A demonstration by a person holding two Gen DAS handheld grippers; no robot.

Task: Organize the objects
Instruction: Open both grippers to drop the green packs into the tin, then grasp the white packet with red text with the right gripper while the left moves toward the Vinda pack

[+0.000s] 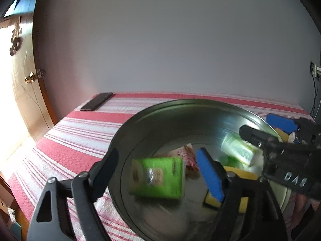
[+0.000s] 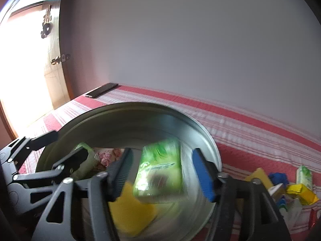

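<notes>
A large steel bowl (image 1: 180,108) (image 2: 200,128) sits on a red-and-white striped cloth (image 1: 80,132). My left gripper (image 1: 157,152) hangs over the bowl, open. A blurred green box (image 1: 158,178) lies between its fingers with a gap on each side. My right gripper (image 2: 161,152) is open too, and a blurred green packet (image 2: 158,176) sits loose between its pads, touching neither. In the left wrist view the right gripper (image 1: 256,123) reaches in over the bowl's right rim above that packet (image 1: 238,150). A yellow sponge (image 2: 130,210) and a pink floral packet (image 1: 186,156) lie in the bowl.
A dark phone (image 1: 97,101) lies at the cloth's far left corner by the wall. A pile of small boxes and cartons (image 2: 299,190) sits on the cloth right of the bowl. A wooden door (image 1: 24,92) stands at the left, with bright light beside it.
</notes>
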